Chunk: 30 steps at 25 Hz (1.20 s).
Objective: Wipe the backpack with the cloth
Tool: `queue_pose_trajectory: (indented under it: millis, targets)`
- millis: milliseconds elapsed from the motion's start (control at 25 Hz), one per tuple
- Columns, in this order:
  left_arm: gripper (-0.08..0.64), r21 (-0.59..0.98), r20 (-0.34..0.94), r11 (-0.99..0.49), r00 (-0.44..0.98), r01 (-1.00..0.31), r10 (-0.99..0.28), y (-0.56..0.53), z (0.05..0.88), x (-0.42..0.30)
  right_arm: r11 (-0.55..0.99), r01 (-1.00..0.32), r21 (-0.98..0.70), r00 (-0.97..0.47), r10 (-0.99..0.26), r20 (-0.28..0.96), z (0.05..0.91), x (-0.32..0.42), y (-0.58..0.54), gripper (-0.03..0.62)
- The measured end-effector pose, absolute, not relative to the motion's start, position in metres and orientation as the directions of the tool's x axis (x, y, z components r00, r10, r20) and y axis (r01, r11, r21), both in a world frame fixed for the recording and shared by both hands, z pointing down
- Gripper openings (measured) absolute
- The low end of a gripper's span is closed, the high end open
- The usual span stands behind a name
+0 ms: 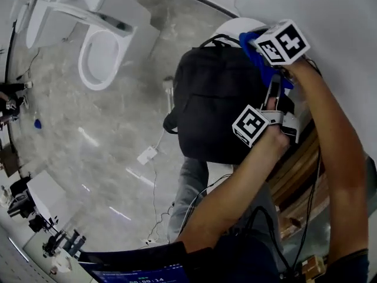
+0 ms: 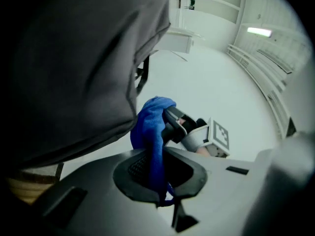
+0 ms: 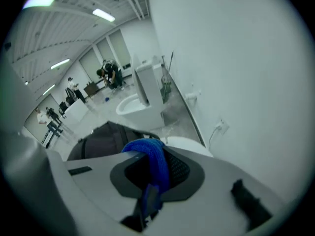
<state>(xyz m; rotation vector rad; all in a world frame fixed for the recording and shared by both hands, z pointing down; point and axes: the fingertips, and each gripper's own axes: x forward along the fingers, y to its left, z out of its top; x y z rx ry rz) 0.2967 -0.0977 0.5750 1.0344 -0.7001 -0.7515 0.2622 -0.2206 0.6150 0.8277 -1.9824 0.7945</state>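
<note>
The backpack (image 1: 215,105) is sitting in the middle, above the floor (image 1: 88,134). At the backpack's right edge the cloth (image 1: 254,50) is running between the right gripper (image 3: 152,173), nearer the backpack's top, and the left gripper (image 2: 157,176), nearer its bottom; the fingers of both are closing on it. A round object (image 1: 238,23) is lying just behind the backpack's top. The toilet (image 1: 97,46) is standing well left of the backpack, and a plug (image 1: 147,155) is lying on the floor near the backpack's lower left.
</note>
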Motion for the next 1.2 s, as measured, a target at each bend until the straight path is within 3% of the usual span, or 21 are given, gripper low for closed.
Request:
queue_pose_trajectory:
  millis: [120, 280, 360, 440, 480, 560, 720, 960, 1200]
  targets:
    - [0.035, 0.983, 0.053, 0.146, 0.599, 0.109, -0.799, -0.131, 0.533, 0.253, 0.597, -0.782, -0.179, -0.478, -0.388, 0.788, 0.558, 0.256, -0.236, 0.034]
    - [0.035, 0.937, 0.043, -0.253, 0.796, -0.242, -0.603, -0.158, 0.494, 0.181, 0.617, -0.785, -0.061, -0.422, -0.46, 0.781, 0.535, 0.257, -0.204, 0.034]
    - [0.035, 0.791, 0.176, -0.482, 0.895, -0.376, -0.41, -0.162, 0.503, 0.148, 0.671, -0.742, 0.001, -0.392, -0.435, 0.81, 0.549, 0.241, -0.18, 0.034]
    - [0.035, 0.48, 0.448, -0.754, 0.864, -0.449, -0.23, -0.168, 0.524, 0.12, 0.758, -0.646, 0.092, -0.325, -0.382, 0.865, 0.571, 0.23, -0.153, 0.034]
    - [0.035, 0.281, 0.59, -0.867, 0.786, -0.412, -0.183, -0.171, 0.542, 0.109, 0.798, -0.586, 0.143, -0.27, -0.359, 0.894, 0.582, 0.232, -0.14, 0.034]
    - [0.035, -0.002, 0.78, -0.977, 0.611, -0.215, -0.136, -0.168, 0.589, 0.091, 0.845, -0.483, 0.229, -0.169, -0.347, 0.923, 0.602, 0.242, -0.12, 0.034]
    - [0.035, -0.192, 0.887, -0.974, 0.447, 0.124, -0.118, -0.145, 0.622, 0.09, 0.874, -0.356, 0.332, -0.043, -0.37, 0.928, 0.61, 0.25, -0.106, 0.034]
    - [0.031, -0.233, 0.931, -0.911, 0.349, 0.341, -0.108, -0.112, 0.61, 0.084, 0.956, -0.15, 0.251, 0.057, -0.245, 0.968, 0.607, 0.231, -0.036, 0.034]
    - [0.031, -0.155, 0.965, -0.85, 0.26, 0.504, -0.021, -0.076, 0.587, 0.069, 0.993, -0.058, 0.103, 0.079, -0.098, 0.992, 0.599, 0.2, 0.02, 0.034]
